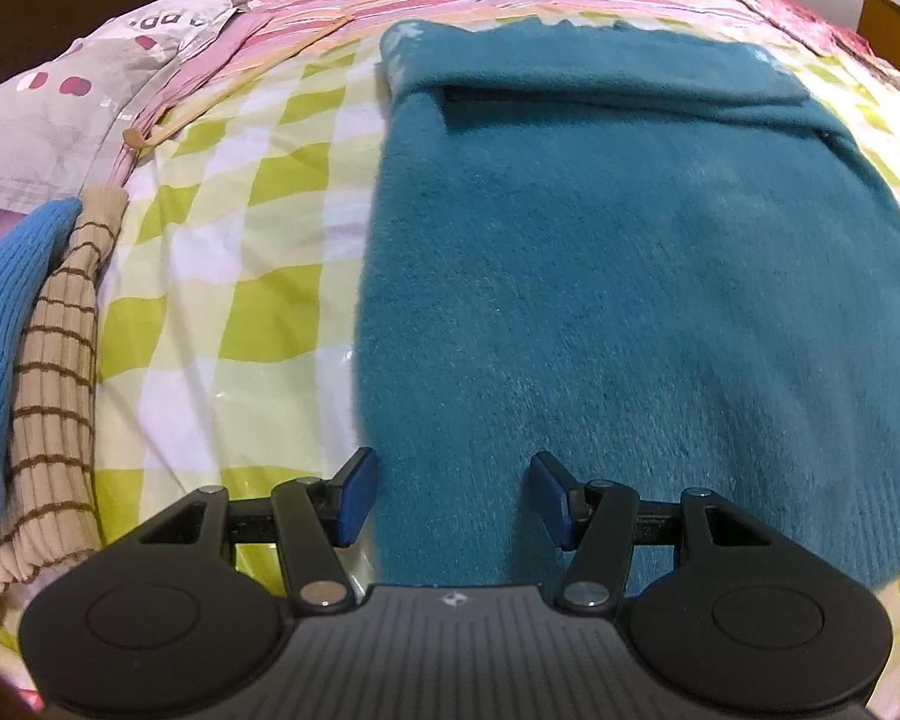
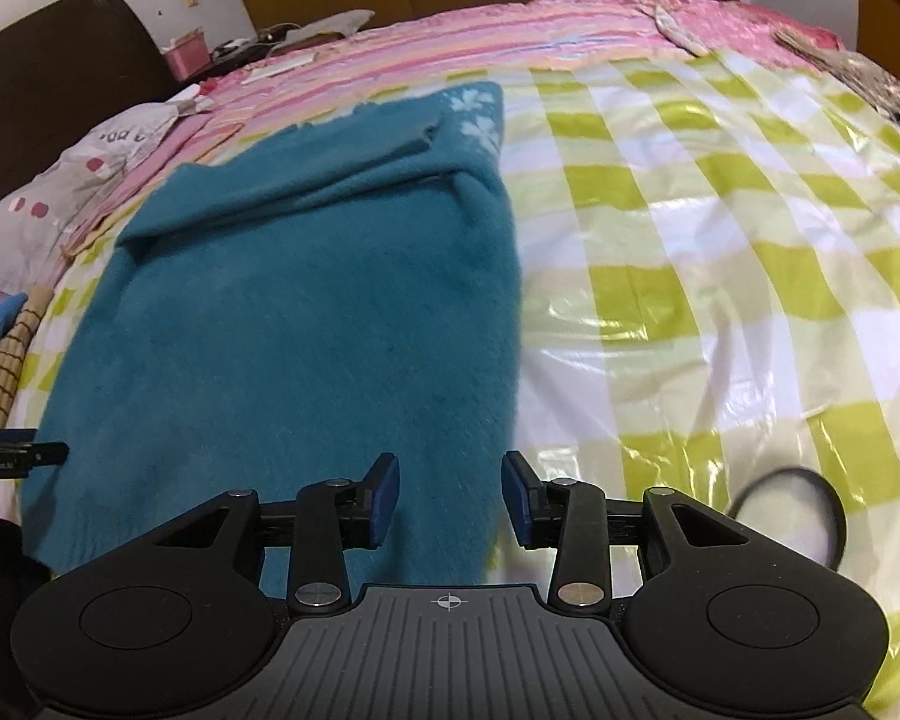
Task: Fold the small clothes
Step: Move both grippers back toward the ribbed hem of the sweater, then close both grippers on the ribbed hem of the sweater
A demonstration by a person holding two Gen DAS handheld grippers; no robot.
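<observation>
Currently teal sweater [image 1: 618, 276] lies part-folded on the bed's checked sheet [image 1: 258, 276], near edge under both released grippers, left gripper [image 1: 450, 498] and right gripper [image 2: 450, 495], so a shallow pinch could slip and undo the fold.

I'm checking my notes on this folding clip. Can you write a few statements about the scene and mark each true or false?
1. The teal sweater lies on a green-and-white checked sheet. True.
2. The left gripper is clamped on the sweater. False: its jaws stand apart above it.
3. A striped beige garment lies beside a blue one. True.
4. The right gripper holds a sock. False: its jaws are empty, over the sweater's near edge.
5. The sweater's far end is folded over. True.
</observation>
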